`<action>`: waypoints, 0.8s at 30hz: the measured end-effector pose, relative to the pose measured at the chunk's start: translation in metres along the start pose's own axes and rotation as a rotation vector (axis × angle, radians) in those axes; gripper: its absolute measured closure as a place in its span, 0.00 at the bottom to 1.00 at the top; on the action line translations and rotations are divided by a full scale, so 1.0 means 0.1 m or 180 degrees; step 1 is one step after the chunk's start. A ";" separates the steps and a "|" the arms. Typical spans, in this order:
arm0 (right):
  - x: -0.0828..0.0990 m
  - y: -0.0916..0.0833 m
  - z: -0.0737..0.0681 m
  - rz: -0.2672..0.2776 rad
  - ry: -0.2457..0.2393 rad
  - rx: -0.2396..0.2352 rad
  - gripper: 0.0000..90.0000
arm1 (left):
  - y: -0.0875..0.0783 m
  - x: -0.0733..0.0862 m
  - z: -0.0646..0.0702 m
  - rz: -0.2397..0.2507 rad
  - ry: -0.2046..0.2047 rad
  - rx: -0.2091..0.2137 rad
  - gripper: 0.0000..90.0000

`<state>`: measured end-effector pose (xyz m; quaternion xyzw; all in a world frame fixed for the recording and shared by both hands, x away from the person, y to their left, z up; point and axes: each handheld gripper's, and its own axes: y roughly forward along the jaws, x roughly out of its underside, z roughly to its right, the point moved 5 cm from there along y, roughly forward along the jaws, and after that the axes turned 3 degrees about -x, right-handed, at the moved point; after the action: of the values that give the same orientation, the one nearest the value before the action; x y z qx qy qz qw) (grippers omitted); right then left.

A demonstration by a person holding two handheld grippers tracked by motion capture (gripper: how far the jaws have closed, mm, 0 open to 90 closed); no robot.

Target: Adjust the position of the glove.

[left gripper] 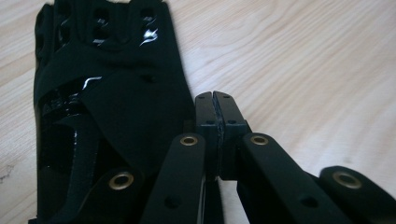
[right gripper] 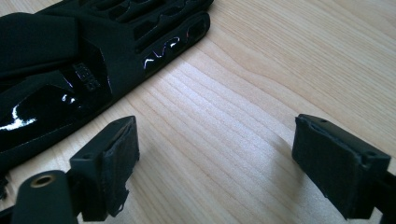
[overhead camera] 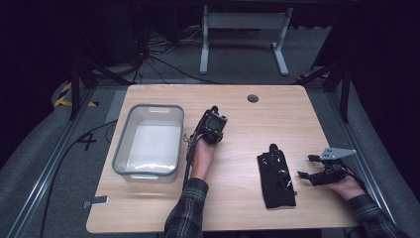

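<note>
High view: wooden table (overhead camera: 237, 114), pale grain. Clear plastic bin (overhead camera: 148, 142) at left, nothing visible in it. Left gripper (overhead camera: 213, 124) held up beside the bin's right wall, above the tabletop, in the left hand (overhead camera: 203, 157) with a plaid sleeve. Black glove-like brace (overhead camera: 276, 179) lies flat right of centre, near the front edge, glossy patches on top. Right gripper (overhead camera: 308, 167) sits just right of it, low over the table, grey three-cornered plate on top. A "4" marked on the floor left of the table.

Left gripper view: jaws pressed together, pads meeting, nothing between them. The brace (left gripper: 107, 116) lies on the wood just to the left of the jaw tips.

Right gripper view: jaws spread wide over bare wood, holding nothing. Brace (right gripper: 70, 74) at upper left, apart from the near pad. Small raised lettering on it, too blurred to read.
</note>
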<state>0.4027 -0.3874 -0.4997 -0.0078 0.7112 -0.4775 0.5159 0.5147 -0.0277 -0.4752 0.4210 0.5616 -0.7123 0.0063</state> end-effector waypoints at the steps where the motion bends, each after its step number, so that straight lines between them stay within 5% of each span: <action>1: 0.00 0.00 0.00 0.0000 -0.0001 0.0000 0.17 | 0.05 0.02 -0.02 -0.0053 -0.0019 -0.0009 1.00; 9: 0.00 0.00 0.00 0.0000 -0.0001 0.0000 0.17 | 0.12 0.04 -0.04 -0.0089 -0.0051 0.0028 1.00; 24: 0.00 0.00 0.00 -0.0001 -0.0001 0.0001 0.17 | 0.09 0.13 0.34 -0.0144 0.0173 0.0335 1.00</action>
<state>0.4026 -0.3873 -0.4997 -0.0079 0.7110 -0.4776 0.5160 0.4903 -0.0523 -0.4893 0.4271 0.5327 -0.7291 -0.0472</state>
